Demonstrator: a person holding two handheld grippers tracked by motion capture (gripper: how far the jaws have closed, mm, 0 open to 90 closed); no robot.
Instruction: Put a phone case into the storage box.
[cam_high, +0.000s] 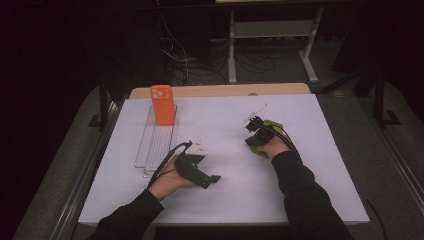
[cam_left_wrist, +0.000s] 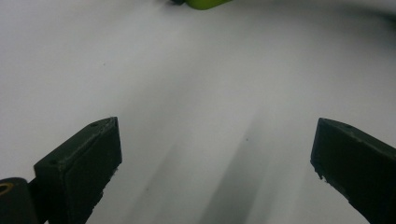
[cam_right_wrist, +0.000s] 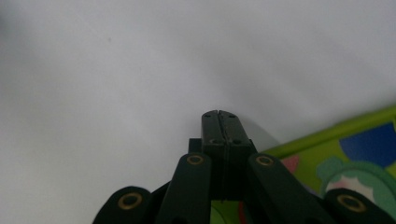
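1. Table (cam_high: 300, 200), white-topped, lies under both my tongs, and I place everything from the orange phone (cam_high: 162, 104) standing at its far left.
2. My left gripper (cam_high: 212, 179) sits well to the near right of the phone, its 2 jaws spread wide with bare white surface between them.
3. My right gripper (cam_high: 253, 122) is well to the right of the phone, low over the table, its 2 jaws pressed flat together with nothing between them.
4. A green case (cam_right_wrist: 355, 154) with a cartoon print lies under my right gripper, just beside its closed jaws.
5. A clear rack (cam_high: 156, 145) holds the phone upright at its far end.
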